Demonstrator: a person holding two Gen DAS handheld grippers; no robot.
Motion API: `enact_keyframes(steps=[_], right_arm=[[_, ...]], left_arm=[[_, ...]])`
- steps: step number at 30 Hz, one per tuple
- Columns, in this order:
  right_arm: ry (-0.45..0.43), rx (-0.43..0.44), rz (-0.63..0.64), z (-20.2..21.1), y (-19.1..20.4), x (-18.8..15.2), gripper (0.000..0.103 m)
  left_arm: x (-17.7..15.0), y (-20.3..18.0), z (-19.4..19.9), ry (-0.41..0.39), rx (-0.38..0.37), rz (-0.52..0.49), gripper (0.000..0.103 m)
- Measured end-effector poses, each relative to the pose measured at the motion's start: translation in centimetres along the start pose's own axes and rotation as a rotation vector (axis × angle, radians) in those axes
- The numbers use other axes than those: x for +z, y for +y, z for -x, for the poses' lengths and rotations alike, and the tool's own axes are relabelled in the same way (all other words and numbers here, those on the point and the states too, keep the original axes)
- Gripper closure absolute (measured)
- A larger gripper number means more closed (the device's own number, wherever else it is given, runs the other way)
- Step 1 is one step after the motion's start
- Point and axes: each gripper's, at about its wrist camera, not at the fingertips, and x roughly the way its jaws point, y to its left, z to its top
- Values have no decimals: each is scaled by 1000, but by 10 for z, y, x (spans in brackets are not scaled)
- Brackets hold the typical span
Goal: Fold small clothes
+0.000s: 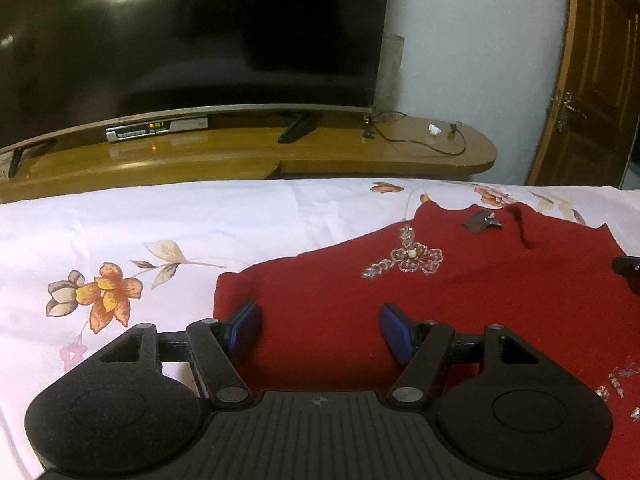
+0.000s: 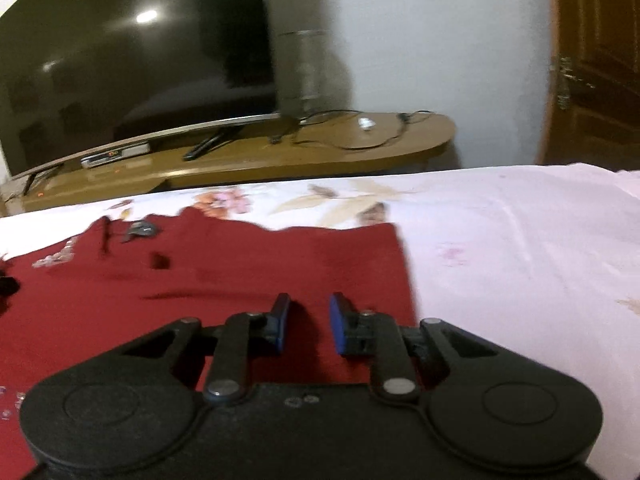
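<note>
1. Red knit fabric, a small garment (image 1: 440, 312), is lying spread on the floral bedsheet (image 1: 160, 224), its neckline pointing toward the TV stand (image 1: 360, 152).
2. It is looking soft, light and limp, likely sagging wherever it is lifted and clinging a little to the sheet.
3. Beaded embroidery (image 1: 408, 260) near the neck is looking fragile; loose beads are lying at the hem side, so pinching there is risking damage.
4. The left gripper (image 1: 322, 330) is hovering with jaws spread wide over the left edge, gripping nothing.
5. The right gripper (image 2: 308, 326) is sitting narrowly parted near the right edge, no cloth visibly pinched.
6. Plain corners and side edges are looking like the safest holds.
</note>
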Motion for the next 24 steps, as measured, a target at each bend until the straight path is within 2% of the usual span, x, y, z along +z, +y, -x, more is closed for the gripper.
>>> enact_keyframes(steps=[3,4,5,6,8,12,14,16,18,19,21,24], right_arm=[[-2,-12,-3,-2,-4,-1,81],[0,-18,8,0,-1,1,78],[-5,-22,9,3,1,1,69],[-22,-18,-2,11,2,3,68],[-51,22,-6,30,3,4,69],[-49,117,8,55,7,-6,68],[-24,161,43,53,18,-14,69],[-2,172,116,49,31,-23,70],[34,131,196,40,38,-33,70],[16,119,209,40,36,-35,70],[11,65,169,42,23,-33,70],[16,66,121,42,10,-32,70]], left_arm=[[2,-2,0,5,12,-9,36],[4,-3,3,5,21,-2,36],[6,-3,12,-6,24,5,36],[7,-5,23,-29,14,3,36],[4,-6,44,-59,-5,20,36],[-14,-20,56,-28,-42,54,36],[-25,-32,50,-4,-27,26,36],[-34,-39,50,-16,14,-18,36],[-37,-39,53,-13,23,-23,36],[-38,-38,55,-8,29,-27,34],[-41,-31,58,2,41,-19,27],[-43,-25,57,9,42,6,22]])
